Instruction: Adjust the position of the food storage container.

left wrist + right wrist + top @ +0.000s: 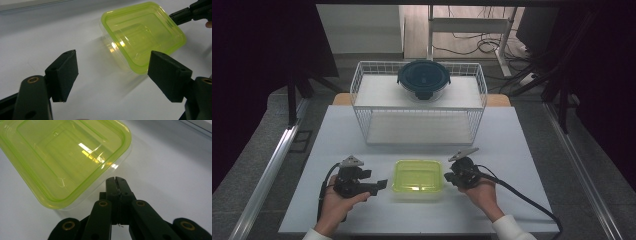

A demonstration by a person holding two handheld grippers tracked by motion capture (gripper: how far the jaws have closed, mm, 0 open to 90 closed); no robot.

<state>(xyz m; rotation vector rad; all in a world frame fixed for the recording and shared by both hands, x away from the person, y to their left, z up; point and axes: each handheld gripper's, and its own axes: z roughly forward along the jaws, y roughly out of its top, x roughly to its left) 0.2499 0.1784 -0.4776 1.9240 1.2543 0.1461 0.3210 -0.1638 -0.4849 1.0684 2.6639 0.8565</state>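
Lidded container point(418, 178), a clear rectangular tub under a translucent lime-green lid with rounded corners and a stepped centre panel, sits near the front edge of the counter point(522, 150), midway between its front corners. We see the left tool point(380, 185) spread wide and empty just beside its left side, and the right tool point(449, 176) pinched fully together on nothing, tips near its right rim. To do this step well, we judge, the closed right tool should brace low against the tub wall while the left closes squarely on the lid's lip, lest the light tub slide.

You get a dim high view w/ black, murky sides and a soft-lit white table point(512, 200), while overhead light throws glare spots on the green lid point(65, 157) and both gripper views stay fairly sharp, jaws near-silhouette, faint shadows.
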